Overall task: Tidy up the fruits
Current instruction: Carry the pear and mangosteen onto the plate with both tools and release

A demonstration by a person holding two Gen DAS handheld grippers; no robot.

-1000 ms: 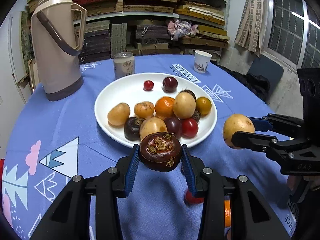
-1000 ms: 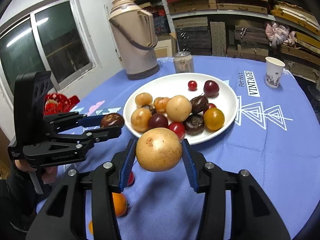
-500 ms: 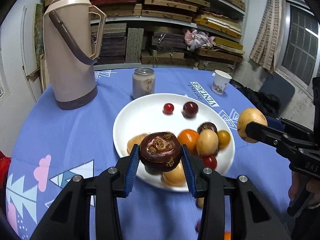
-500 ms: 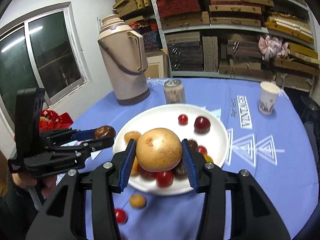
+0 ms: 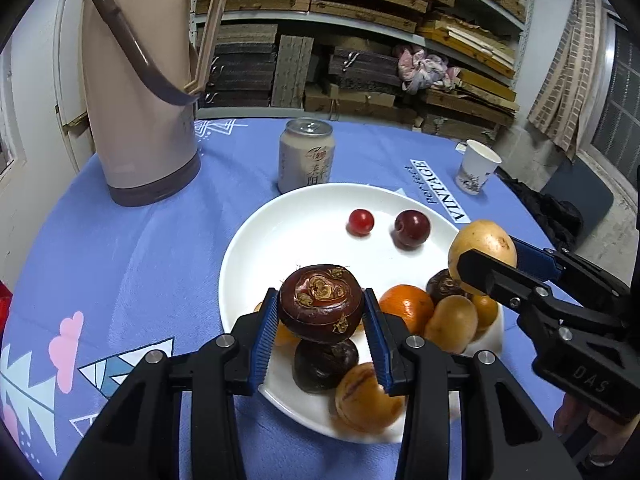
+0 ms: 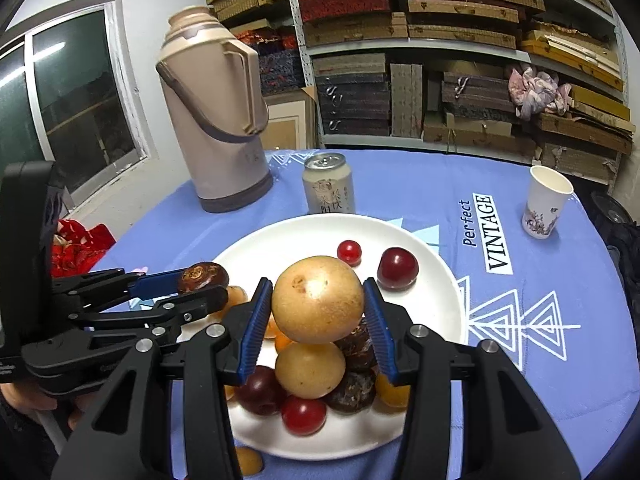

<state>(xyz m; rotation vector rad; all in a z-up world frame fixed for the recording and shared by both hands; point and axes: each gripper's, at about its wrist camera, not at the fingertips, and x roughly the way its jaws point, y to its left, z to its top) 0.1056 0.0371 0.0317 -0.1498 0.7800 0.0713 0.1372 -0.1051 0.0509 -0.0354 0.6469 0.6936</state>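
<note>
left gripper [image 5: 321, 330] clamps a dark brown, flattish fruit [image 5: 320, 307], right gripper [image 6: 316, 318] a round tan one [image 6: 318, 299]; both probably firm, held mid-sides.

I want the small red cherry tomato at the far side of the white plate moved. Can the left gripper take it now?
Probably not yet. The left gripper has its jaws shut on a dark brown water chestnut, so they are full. The way to the small red cherry tomato looks free across the bare white plate.

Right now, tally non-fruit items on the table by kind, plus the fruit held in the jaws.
Thermos: 1
Drink can: 1
Paper cup: 1
White plate: 1
Held fruit: 2 (dark brown fruit, yellow fruit)
Total: 6
</note>
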